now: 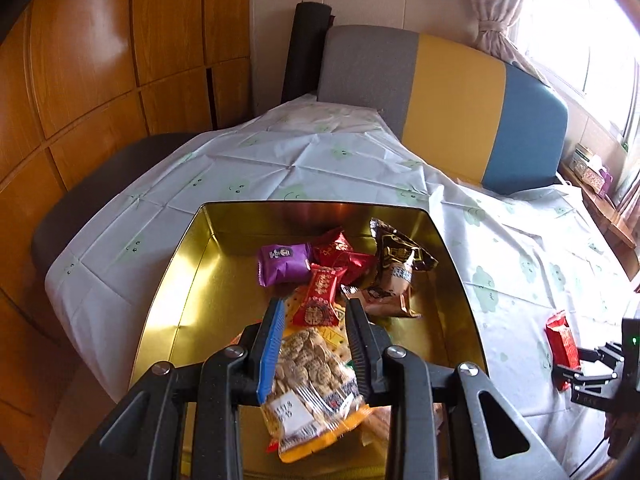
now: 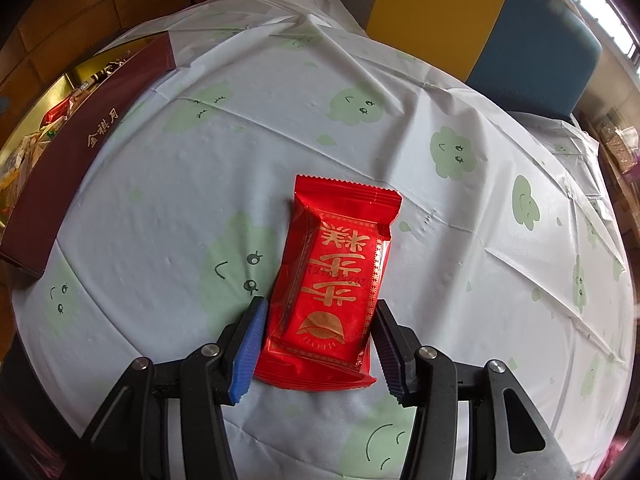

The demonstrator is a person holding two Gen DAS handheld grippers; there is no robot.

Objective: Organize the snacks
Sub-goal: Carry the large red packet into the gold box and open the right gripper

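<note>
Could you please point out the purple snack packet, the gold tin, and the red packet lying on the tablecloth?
purple snack packet (image 1: 285,263): left wrist view, middle of its front.
gold tin (image 1: 192,280): left wrist view, bare inner left wall.
red packet (image 2: 332,280): right wrist view, centre of its printed face.

Wood-panelled wall (image 1: 100,60), grey-yellow-blue headboard (image 1: 452,96), curtained bright window (image 1: 580,20), cloud-print sheet (image 1: 280,160)
</note>
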